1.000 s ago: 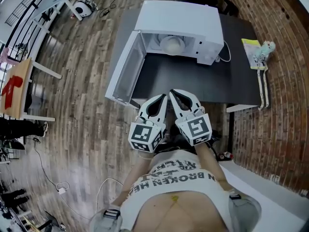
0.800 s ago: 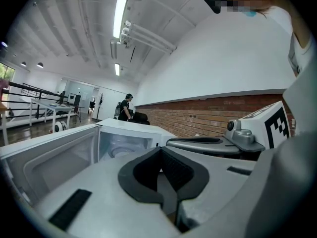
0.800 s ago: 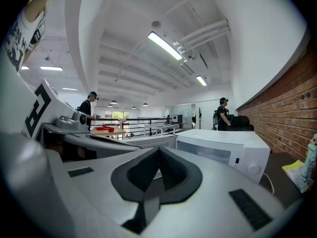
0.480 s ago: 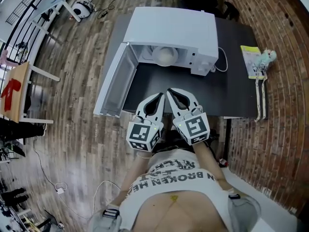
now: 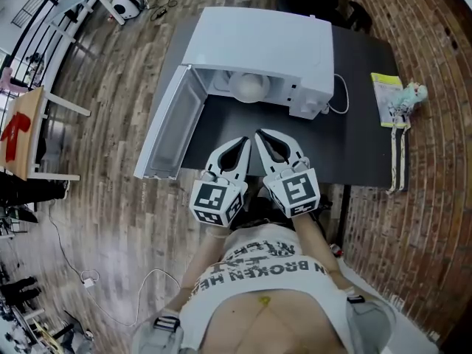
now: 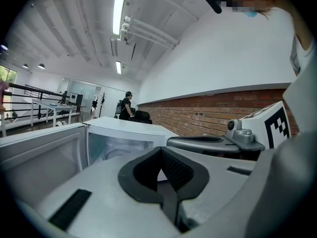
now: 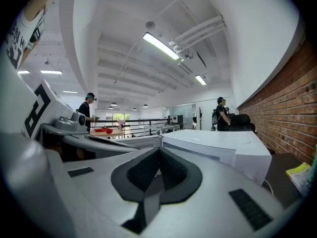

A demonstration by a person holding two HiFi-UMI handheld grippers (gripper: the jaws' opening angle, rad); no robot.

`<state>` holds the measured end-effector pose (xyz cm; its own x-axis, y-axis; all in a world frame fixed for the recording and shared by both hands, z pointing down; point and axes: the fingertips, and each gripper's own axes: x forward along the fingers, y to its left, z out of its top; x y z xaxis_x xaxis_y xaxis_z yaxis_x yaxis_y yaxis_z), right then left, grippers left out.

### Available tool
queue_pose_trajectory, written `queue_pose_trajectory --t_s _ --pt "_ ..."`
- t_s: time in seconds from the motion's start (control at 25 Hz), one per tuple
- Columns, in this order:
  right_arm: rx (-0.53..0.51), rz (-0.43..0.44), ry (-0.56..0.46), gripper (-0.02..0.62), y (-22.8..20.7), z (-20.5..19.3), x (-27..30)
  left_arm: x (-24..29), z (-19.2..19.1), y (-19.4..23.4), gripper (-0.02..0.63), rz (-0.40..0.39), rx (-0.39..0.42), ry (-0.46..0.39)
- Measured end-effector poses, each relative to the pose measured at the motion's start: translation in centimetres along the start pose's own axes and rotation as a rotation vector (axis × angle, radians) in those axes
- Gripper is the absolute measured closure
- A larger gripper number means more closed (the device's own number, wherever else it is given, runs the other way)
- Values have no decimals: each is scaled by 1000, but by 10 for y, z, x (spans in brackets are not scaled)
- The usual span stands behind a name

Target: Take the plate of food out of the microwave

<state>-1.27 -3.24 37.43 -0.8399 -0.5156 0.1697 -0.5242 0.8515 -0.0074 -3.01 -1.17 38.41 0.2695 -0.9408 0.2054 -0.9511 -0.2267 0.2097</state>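
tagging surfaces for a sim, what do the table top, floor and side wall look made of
Table top: dark, matte, even sheet, probably laminate or painted board. Floor: wood or wood-look planks, with grain and seams, slight sheen. Side wall: red brick, rough, with pale mortar lines.

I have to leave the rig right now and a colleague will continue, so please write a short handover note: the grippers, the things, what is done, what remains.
Left hand-held gripper: shut, empty, over the front part of the dark table, pointing at the microwave.
Right hand-held gripper: shut, empty, close beside the left one.
Microwave: stands on the table, its door swung open to the left.
Plate of food: inside the cavity, visible only as a white round shape.
Done: the door is open.
Left: open the jaws, reach in, grip the plate and bring it out.
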Motion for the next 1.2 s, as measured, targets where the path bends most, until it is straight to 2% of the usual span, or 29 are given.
queue_pose_trajectory --t_s 0.16,0.44,0.68,1.2 --pt "12 -32 -4 588 -11 2 8 12 4 7 600 -18 -7 4" --pt "29 -139 2 588 -41 5 31 43 18 26 600 -110 -11 6" --pt "38 -233 4 588 -61 13 67 68 34 63 600 -180 -3 16" --pt "74 -359 62 588 -72 5 142 108 46 131 600 -315 -12 49"
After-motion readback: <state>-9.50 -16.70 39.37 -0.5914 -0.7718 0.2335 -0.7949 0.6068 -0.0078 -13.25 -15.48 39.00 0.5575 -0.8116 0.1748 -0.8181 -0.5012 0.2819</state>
